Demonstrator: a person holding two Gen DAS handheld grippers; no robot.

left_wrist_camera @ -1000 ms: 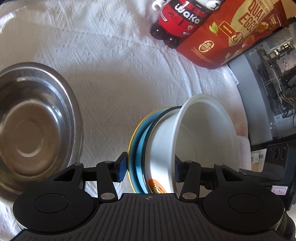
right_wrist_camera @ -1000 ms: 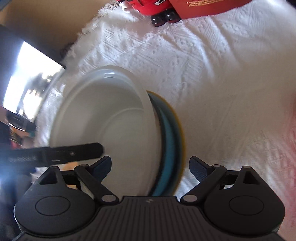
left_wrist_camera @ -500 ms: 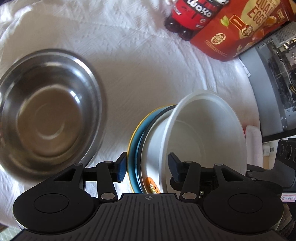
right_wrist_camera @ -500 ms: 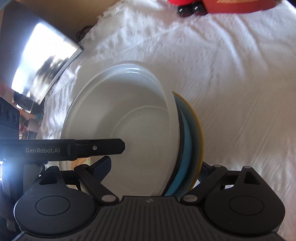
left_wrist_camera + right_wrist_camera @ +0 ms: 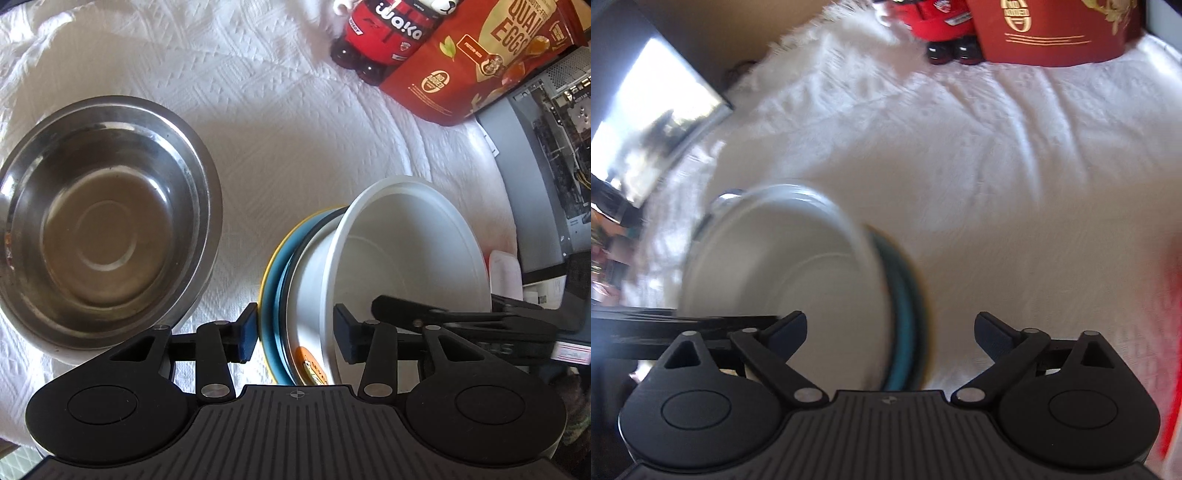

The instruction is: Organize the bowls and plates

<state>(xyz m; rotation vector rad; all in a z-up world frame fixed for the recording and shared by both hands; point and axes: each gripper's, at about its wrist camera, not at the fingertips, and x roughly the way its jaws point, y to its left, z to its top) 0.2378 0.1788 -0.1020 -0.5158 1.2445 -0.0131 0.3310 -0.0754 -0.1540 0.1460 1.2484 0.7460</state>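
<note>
A white bowl (image 5: 406,251) is nested on a blue plate (image 5: 275,280) and a yellow plate (image 5: 266,273), and the stack stands tilted on its edge over the white cloth. My left gripper (image 5: 295,332) is closing its jaws on this stack, one pad against the yellow plate's back and the other inside the bowl wall. A steel bowl (image 5: 99,221) lies upright to the left. In the right wrist view the white bowl (image 5: 783,266) is blurred. My right gripper (image 5: 890,328) straddles the stack with jaws opening, and its right pad is clear of the plates.
A red bottle pack (image 5: 384,33) and a red quail-egg bag (image 5: 480,59) lie at the far side of the white cloth (image 5: 277,129). A computer case (image 5: 546,147) stands off the right edge. The right gripper's finger (image 5: 443,317) reaches in beside the bowl.
The left jaws have narrowed onto the bowl-and-plate stack. The right jaws have spread wider and drawn up and back from the stack. More of the steel bowl now shows.
</note>
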